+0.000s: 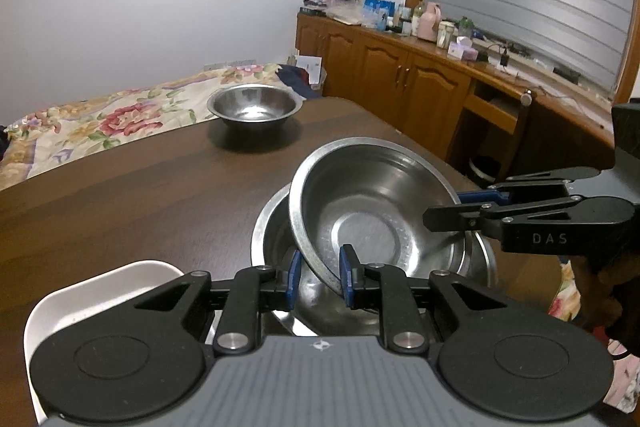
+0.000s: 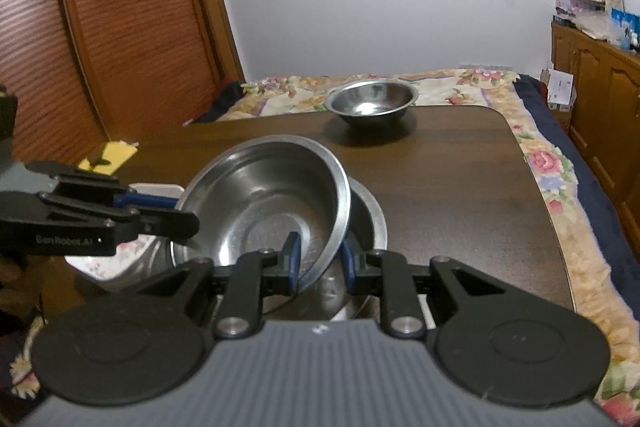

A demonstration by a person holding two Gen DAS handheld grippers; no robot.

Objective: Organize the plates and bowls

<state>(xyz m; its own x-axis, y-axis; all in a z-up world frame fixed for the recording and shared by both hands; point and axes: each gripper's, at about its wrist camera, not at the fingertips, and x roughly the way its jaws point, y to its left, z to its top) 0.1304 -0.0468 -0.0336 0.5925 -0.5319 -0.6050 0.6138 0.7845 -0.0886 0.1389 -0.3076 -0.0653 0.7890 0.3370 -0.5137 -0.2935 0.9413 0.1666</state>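
- Gripping tilted round steel bowl (image 1: 372,211) by opposite rims: left claw (image 1: 320,281) & right claw (image 2: 318,261), both narrowly closed.
- Tip: level it, lower evenly into larger steel bowl (image 1: 276,227) on desk (image 1: 140,195).

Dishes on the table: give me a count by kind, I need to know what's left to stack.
Steel bowls: 3 (tilted bowl held by the left gripper and right gripper, the bowl under it, far bowl)
White dishes: 1 (white dish)
Total: 4
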